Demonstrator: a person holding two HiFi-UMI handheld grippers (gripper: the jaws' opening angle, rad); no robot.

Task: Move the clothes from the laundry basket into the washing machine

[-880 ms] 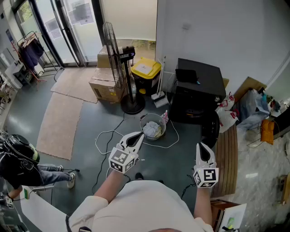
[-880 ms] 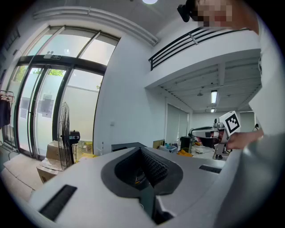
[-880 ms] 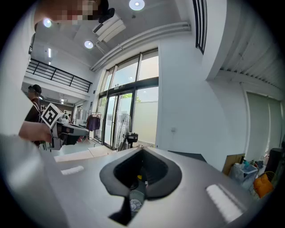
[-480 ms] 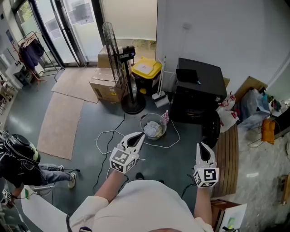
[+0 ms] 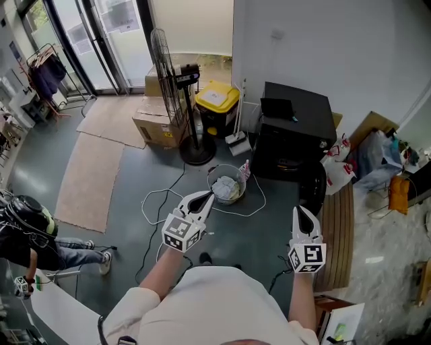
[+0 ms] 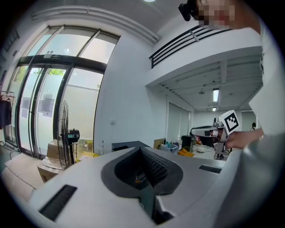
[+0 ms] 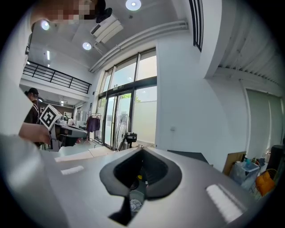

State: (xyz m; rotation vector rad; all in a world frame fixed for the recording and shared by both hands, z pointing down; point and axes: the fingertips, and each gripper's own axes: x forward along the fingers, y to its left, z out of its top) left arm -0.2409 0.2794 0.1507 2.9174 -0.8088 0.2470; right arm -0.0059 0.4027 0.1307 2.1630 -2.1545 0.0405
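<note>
**Both grippers clenched and empty; clothes sit in the basket**

We hold the left gripper (image 5: 204, 200) and the right gripper (image 5: 301, 214) out over the floor (image 5: 262, 232). The left fingers (image 6: 153, 165) are clenched tip to tip with nothing between them. The right fingers (image 7: 156, 169) are the same.

Hard to make out:
- The washing machine (image 5: 296, 118) is a black box well beyond the right fingers. Its front opening is dark, so we can't read the inside.
- Our own torso cuts off the bottom of the head view.
- A person (image 5: 23, 232) far left of the left fingers is cropped by the frame edge.

Clothes (image 5: 225, 188): a pale bundle in the round laundry basket (image 5: 237, 197), just beyond the left fingers and short of the machine.

Room:
- The floor is grey, with tan mats (image 5: 84, 185).
- Farther back are a pedestal fan (image 5: 168, 74), cardboard boxes (image 5: 156, 128), a yellow-lidded bin (image 5: 217, 100) and glass doors (image 5: 101, 40).
- A slatted wooden board (image 5: 335, 232) lies just right of the right fingers.

Writing: a sheet (image 5: 123, 20) on the glass is too small to read. The marker cubes (image 5: 179, 234) carry square codes only.
</note>
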